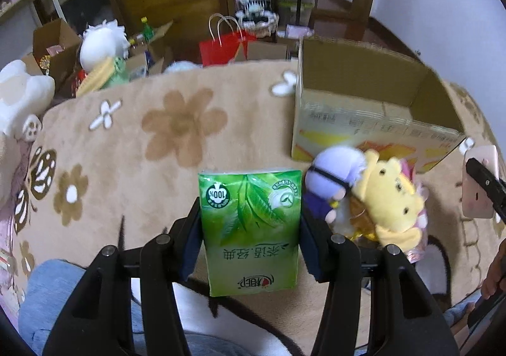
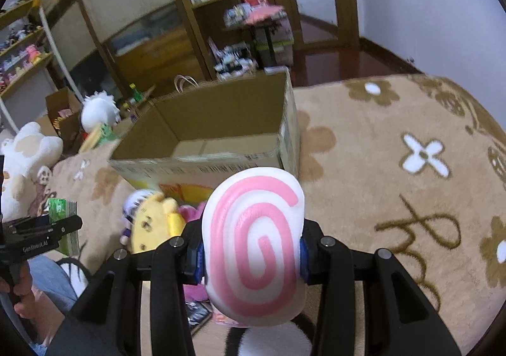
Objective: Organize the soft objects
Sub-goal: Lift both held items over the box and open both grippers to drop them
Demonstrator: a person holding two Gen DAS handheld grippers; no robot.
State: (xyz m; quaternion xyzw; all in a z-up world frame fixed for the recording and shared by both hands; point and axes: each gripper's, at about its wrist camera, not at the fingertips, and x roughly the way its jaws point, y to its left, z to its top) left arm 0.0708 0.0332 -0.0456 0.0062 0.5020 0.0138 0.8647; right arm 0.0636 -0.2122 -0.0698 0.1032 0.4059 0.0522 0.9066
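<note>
My left gripper (image 1: 250,223) is shut on a green tissue pack (image 1: 249,229) and holds it above the flowered beige rug (image 1: 142,147). My right gripper (image 2: 253,248) is shut on a white soft pad with a pink spiral (image 2: 254,245). An open cardboard box (image 1: 373,109) stands on the rug ahead; in the right wrist view the box (image 2: 215,134) looks empty. A pile of plush toys lies in front of it: a yellow bear (image 1: 392,204), a purple-and-white doll (image 1: 332,182) and something pink beneath. The bear (image 2: 151,220) also shows left of the right gripper.
A white plush (image 1: 22,96) sits at the rug's left edge. Beyond the rug are a red paper bag (image 1: 224,46), open boxes of clutter (image 1: 57,49) and wooden shelving (image 2: 196,8). The person's jeans-clad knee (image 1: 53,289) is below the left gripper.
</note>
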